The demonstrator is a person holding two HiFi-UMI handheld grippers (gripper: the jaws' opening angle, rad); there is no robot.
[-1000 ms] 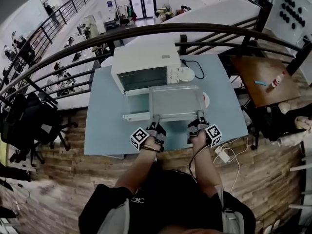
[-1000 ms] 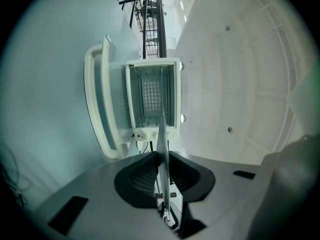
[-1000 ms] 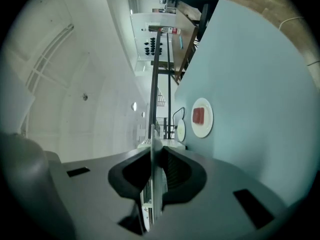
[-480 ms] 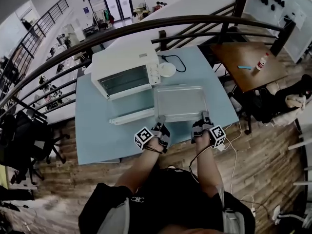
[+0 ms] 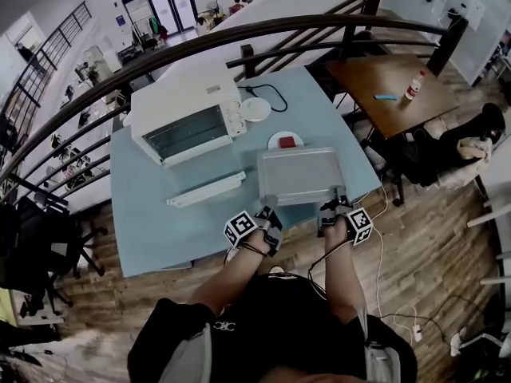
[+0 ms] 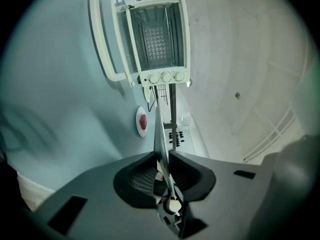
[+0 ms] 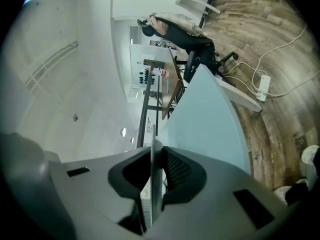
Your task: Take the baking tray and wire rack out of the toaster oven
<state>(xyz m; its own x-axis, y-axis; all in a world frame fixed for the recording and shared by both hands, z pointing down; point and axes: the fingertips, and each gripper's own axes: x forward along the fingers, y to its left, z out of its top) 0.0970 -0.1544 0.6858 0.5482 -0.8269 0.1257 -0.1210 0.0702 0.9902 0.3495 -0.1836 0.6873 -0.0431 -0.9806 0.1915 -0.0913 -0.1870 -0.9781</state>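
Swung out and rightward over the last second: shallow silvery metal baking tray point(image 5: 299, 175), earlier straight before the oven mouth, now off to its right over the near right part of the pale blue table point(image 5: 152, 222); resting or just above, hard to tell. Held by its near rim towards both corners. Left gripper point(image 5: 266, 214) closed on the thin edge, jaws just lately easing apart a little, yet with the rim between the pads and seemingly pinched. Right gripper point(image 5: 333, 207) clamped firmly on the same rim.

Judged about half done: tray out, only to be set down and released. No wire rack out on the table. Grid pattern inside the boxy white toaster oven point(image 5: 184, 114), probably that rack, left to fetch past the dropped-open door point(image 5: 206, 190).

Tray itself empty. Just beyond it, small round white dish point(image 5: 285, 141) with something red in it.
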